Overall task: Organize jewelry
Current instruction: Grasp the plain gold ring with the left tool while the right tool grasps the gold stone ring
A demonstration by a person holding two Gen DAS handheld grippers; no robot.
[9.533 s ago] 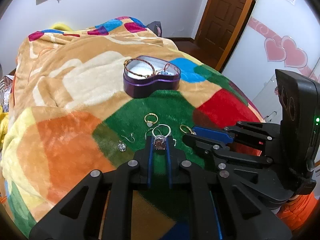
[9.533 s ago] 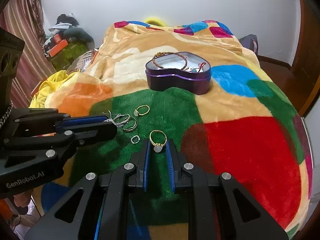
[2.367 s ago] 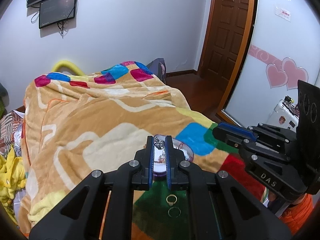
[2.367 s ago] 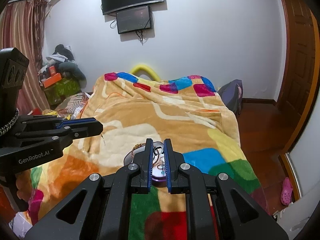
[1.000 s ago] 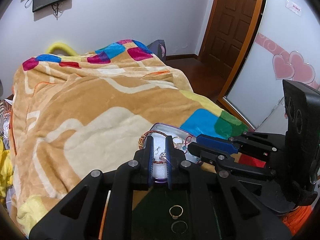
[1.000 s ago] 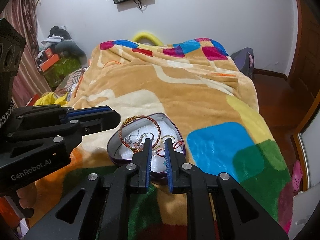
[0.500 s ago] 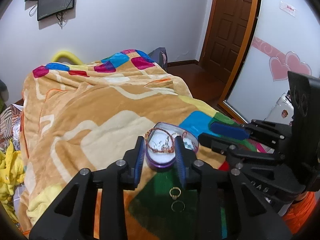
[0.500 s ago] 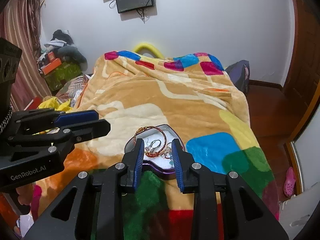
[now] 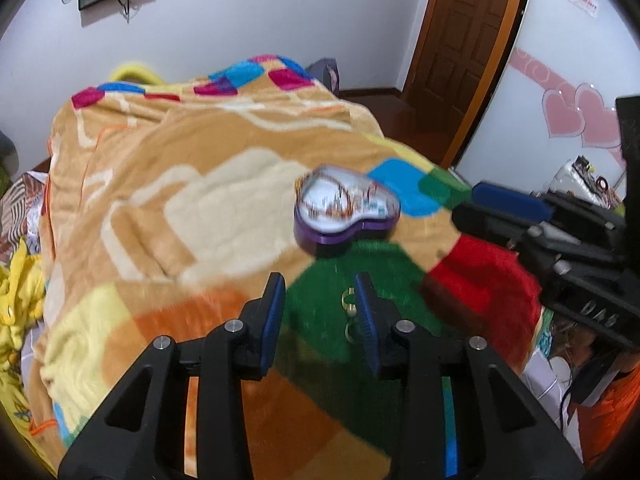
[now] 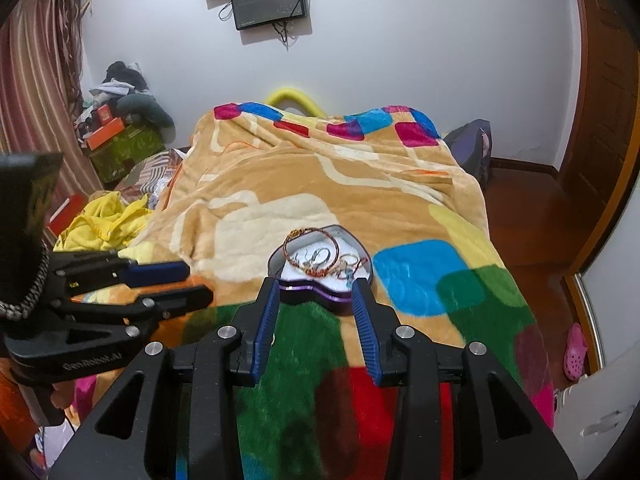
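A purple heart-shaped box [image 9: 346, 214] sits on the bed's colourful blanket [image 9: 224, 184] and holds a beaded bracelet [image 10: 310, 250] and several small pieces of jewelry. My left gripper [image 9: 320, 284] is open and empty, held above the green patch, short of the box. Two gold rings [image 9: 349, 312] lie on the green patch by its right finger. My right gripper [image 10: 314, 286] is open and empty, just short of the box [image 10: 320, 268]. Each gripper shows in the other's view, the right one [image 9: 532, 216] and the left one [image 10: 160, 280].
The blanket falls away at the bed's right edge toward a wooden floor [image 10: 532, 208] and a brown door [image 9: 460, 40]. Yellow cloth [image 10: 108, 220] and cluttered boxes [image 10: 116, 136] lie left of the bed. A white cabinet with pink hearts [image 9: 568, 112] stands at the right.
Both grippers have opened wide and pulled back from the box, leaving the ring and earring they carried inside it. The left view has swung left and is blurred by motion.
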